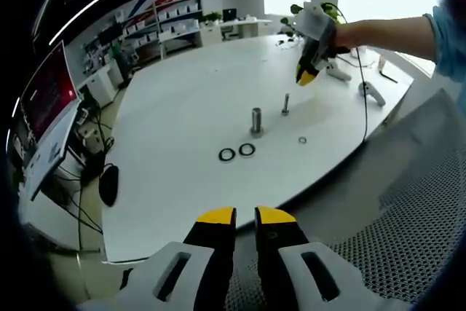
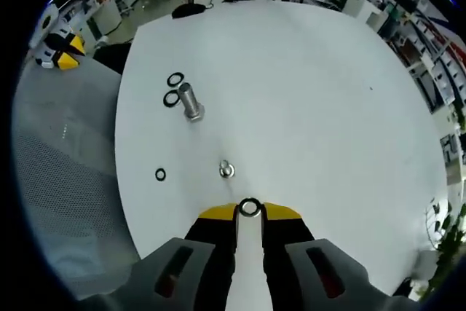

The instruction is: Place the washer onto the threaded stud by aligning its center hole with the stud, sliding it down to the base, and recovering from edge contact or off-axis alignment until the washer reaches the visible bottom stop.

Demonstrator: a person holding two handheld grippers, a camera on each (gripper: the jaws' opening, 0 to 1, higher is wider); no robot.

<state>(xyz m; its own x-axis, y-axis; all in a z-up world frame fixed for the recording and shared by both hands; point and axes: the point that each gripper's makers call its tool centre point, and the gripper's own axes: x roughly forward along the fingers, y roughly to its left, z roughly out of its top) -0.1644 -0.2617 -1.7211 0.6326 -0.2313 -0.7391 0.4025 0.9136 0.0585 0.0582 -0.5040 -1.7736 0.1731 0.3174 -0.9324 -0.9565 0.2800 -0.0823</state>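
In the right gripper view, the right gripper (image 2: 249, 211), with yellow tips on black jaws, has its jaws drawn close together on a small silver metal washer (image 2: 250, 207), pinched by its edges at the very tips so that its centre hole shows. The washer sits above the white round counter (image 2: 306, 92), just near of the thin threaded steel stud (image 2: 226, 170), which stands upright on its flat base; the washer is not yet over the stud. To the left of the stud lies a small black ring (image 2: 160, 175) flat on the counter. Farther off stands a thicker silver metal cylinder (image 2: 190, 101), and just beside it on its far left lie two black rings (image 2: 174, 89), one touching or nearly touching the other.

In the left gripper view, the left gripper (image 1: 245, 215) is held back off the near edge of the counter (image 1: 182, 100), above a grey perforated mesh surface (image 1: 415, 216). Its jaws stand only a narrow gap apart with nothing between them. Across the counter a person's hand (image 1: 342, 34), in a light blue sleeve (image 1: 448, 34), holds the right gripper (image 1: 306, 76) above the thin stud (image 1: 285, 104). The thick cylinder (image 1: 256, 121) stands nearer, with the two black rings (image 1: 237, 153) in front of it.
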